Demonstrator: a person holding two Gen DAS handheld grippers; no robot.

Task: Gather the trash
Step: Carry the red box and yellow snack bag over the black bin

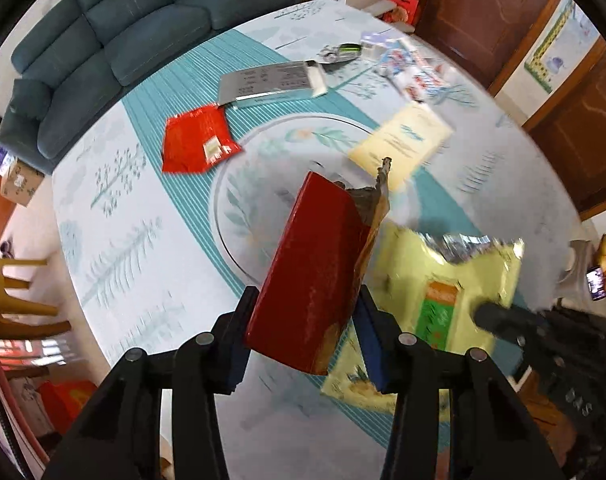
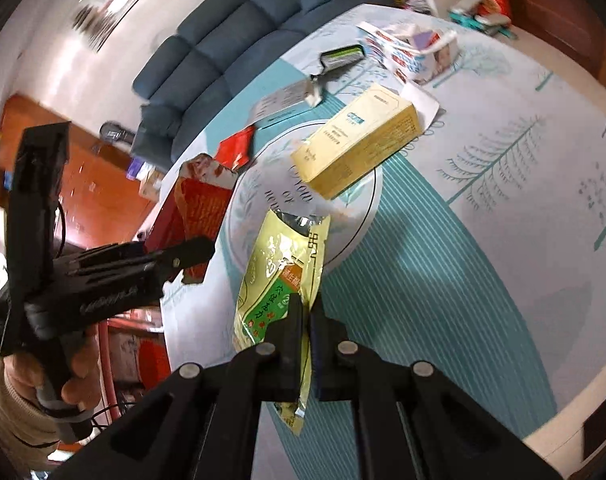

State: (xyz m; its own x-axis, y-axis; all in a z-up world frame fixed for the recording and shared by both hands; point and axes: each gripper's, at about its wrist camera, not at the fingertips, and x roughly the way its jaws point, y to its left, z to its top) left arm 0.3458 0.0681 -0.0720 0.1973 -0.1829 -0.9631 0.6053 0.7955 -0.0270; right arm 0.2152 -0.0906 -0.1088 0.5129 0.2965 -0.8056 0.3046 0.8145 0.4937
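Over the round table (image 1: 103,216) with its pale tree-print cloth, I have both tongs loaded with trash and clear of the tabletop. My left gripper (image 1: 305,332) is clenched on a dark red carton (image 1: 317,264), its blue pads pressed against the carton's two sides; the torn, open top points toward twelve o'clock in the left wrist view. From the right wrist view the same carton (image 2: 195,216) shows at nine o'clock, with a hand (image 2: 69,372) in a cream sleeve gripping the tool's handle at seven o'clock.

My right gripper (image 2: 307,344) is squeezed fully together on the lower part of a yellow-green snack bag (image 2: 279,276), whose torn silver mouth hangs toward twelve o'clock. In the left wrist view that bag (image 1: 443,280) sits at four o'clock, just beside the carton.

On the table lie a flat red wrapper (image 1: 197,140) at eleven o'clock, a silver-grey packet (image 1: 271,82) beyond it, a yellow box (image 2: 359,140) at one o'clock in the right wrist view, and a blue-and-white tissue pack (image 2: 407,48) near the far edge. A dark teal sofa (image 1: 115,40) stands behind the table.
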